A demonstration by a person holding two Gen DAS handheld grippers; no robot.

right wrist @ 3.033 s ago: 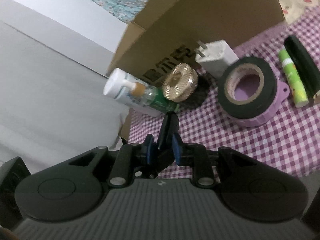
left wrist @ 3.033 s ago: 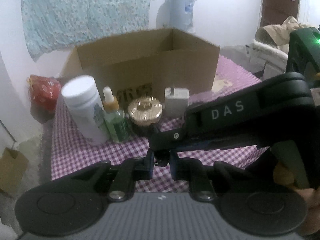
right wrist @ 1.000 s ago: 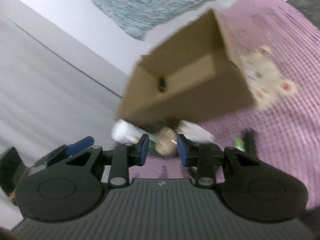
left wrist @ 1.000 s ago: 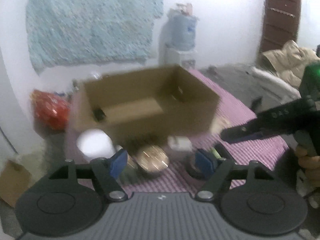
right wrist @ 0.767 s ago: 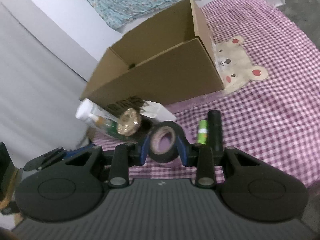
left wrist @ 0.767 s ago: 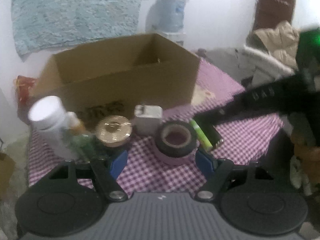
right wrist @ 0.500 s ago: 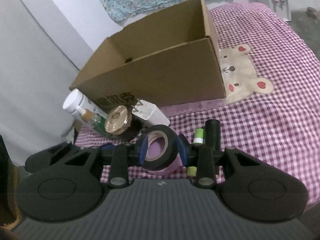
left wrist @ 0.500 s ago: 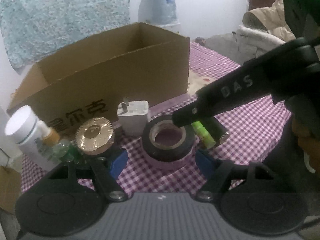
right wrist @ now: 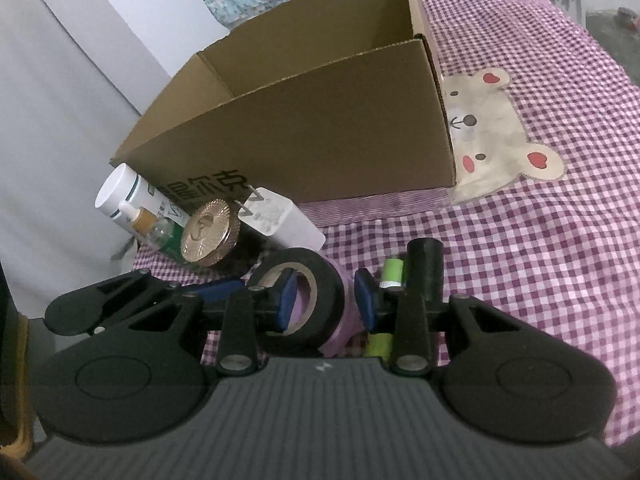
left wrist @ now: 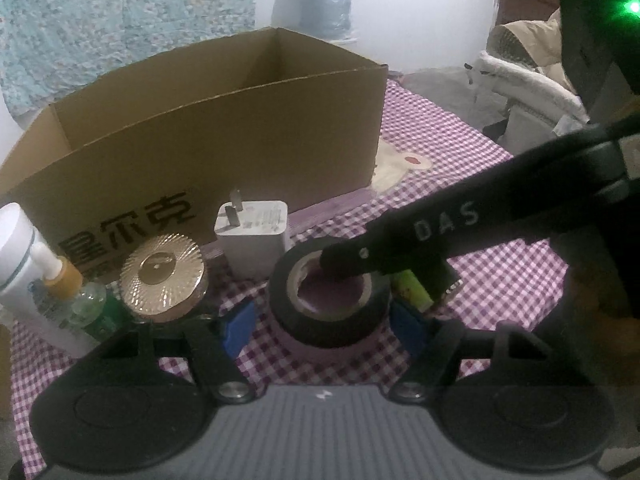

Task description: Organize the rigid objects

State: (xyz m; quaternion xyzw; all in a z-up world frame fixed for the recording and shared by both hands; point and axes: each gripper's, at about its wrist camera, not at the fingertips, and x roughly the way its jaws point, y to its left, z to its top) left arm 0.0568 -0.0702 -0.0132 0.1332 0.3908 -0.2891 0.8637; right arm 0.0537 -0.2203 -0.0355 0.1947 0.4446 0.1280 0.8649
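A black tape roll [left wrist: 332, 312] [right wrist: 320, 292] sits on a purple roll on the checked cloth. My left gripper [left wrist: 320, 320] is open, its blue pads either side of the roll. My right gripper [right wrist: 326, 300] is open, one pad [right wrist: 288, 300] inside the roll's hole, the other [right wrist: 366, 296] outside its wall; in the left wrist view its finger [left wrist: 420, 236] reaches into the hole. A white charger [left wrist: 254, 236], gold-lidded jar [left wrist: 162, 276], dropper bottle [left wrist: 76, 296] and white bottle [left wrist: 20, 256] stand left. A green tube [right wrist: 390, 276] and black cylinder [right wrist: 426, 268] lie right.
An open cardboard box [left wrist: 208, 136] [right wrist: 320, 120] stands just behind the objects. A bear patch [right wrist: 492, 128] is sewn on the cloth to its right. A chair with clothes [left wrist: 528, 80] stands beyond the table at the right.
Both grippers opened and came down to the tape roll. The right gripper's finger has gone into the roll's hole, and the left gripper's pads have closed in around the roll.
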